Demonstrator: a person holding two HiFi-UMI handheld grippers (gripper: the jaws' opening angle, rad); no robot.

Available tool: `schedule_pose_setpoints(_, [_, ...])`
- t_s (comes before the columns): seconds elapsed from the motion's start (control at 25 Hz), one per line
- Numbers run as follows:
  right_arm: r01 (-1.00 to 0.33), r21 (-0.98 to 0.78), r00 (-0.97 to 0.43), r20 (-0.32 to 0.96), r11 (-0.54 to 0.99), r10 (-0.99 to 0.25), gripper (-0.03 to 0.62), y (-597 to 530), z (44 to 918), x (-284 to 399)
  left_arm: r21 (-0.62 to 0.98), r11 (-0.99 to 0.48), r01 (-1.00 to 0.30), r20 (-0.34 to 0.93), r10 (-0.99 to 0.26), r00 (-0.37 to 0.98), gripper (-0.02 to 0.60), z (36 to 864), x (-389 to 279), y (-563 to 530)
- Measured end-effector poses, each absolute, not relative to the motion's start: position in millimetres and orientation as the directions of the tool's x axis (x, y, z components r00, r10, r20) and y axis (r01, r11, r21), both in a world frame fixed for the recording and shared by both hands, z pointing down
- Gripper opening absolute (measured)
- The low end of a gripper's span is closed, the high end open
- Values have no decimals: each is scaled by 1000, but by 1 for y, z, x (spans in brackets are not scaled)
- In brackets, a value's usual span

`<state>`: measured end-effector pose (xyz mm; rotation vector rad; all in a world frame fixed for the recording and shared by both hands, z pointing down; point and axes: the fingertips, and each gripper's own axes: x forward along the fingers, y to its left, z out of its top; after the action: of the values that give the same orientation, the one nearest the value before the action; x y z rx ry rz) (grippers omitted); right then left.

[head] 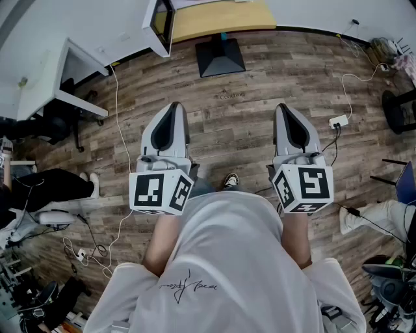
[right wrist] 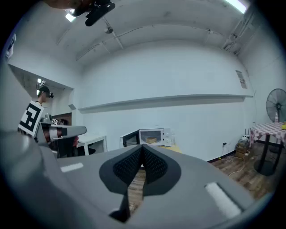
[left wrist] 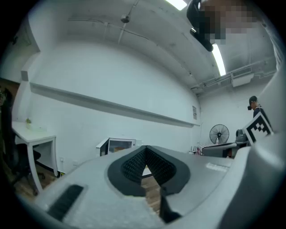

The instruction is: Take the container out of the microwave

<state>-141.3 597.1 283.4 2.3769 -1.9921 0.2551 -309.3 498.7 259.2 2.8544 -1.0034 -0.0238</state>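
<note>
Container [right wrist: 150, 140]: brownish, inside the microwave [right wrist: 166, 135], door swung open, on the yellow worktop [right wrist: 174, 148] by the far wall, well apart from both hand-held grippers. Shows only in the right gripper view. In the left gripper view just the microwave [left wrist: 119, 145], its inside too small to make out. In the head view only its edge [head: 161, 23] on the worktop [head: 221, 19].

Faint print on the wooden floor [head: 224, 95], too small to read. Scrawled script on the shirt [head: 188, 285], not legible.

Left hand-held gripper [head: 170, 110] closed, pads meeting at the tips, nothing between. Right hand-held gripper [head: 289, 110] likewise closed and empty. Both held over the floor.
</note>
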Motion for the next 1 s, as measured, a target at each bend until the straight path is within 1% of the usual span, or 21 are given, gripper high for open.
schedule_pose_setpoints(0.12, [-981, -82, 162, 153, -176, -975, 9, 597, 288, -136, 116, -811, -573, 53, -571, 819, -8, 265, -296, 505])
schedule_pose_setpoints(0.32, [-983, -76, 152, 159, -166, -976, 9, 595, 292, -132, 92, -816, -570, 91, -563, 821, -3, 267, -287, 505])
schedule_pose_setpoints(0.52, [-980, -68, 169, 192, -185, -967, 9, 588, 303, -131, 92, -844, -529, 145, -514, 845, 0, 285, -285, 495])
schedule_pose_setpoints(0.6, [-986, -77, 130, 186, -146, -974, 12, 585, 303, -135, 93, -843, -530, 145, -515, 845, 0, 288, -284, 489])
schedule_pose_setpoints(0.72, [-998, -37, 51, 180, -59, -982, 12, 579, 302, -143, 57, -840, -539, 163, -525, 835, 0, 294, -276, 479])
schedule_pose_setpoints(0.8, [-998, -36, 48, 175, -56, -983, 12, 574, 304, -137, 53, -846, -530, 160, -517, 841, 0, 297, -267, 472])
schedule_pose_setpoints(0.92, [-994, -35, 97, 162, -104, -982, 12, 557, 306, -116, 45, -857, -514, 165, -501, 850, 0, 300, -249, 452])
schedule_pose_setpoints(1.0, [-997, -7, 70, 164, -73, -984, 11, 538, 307, -110, 30, -859, -512, 167, -500, 850, 0, 300, -236, 433])
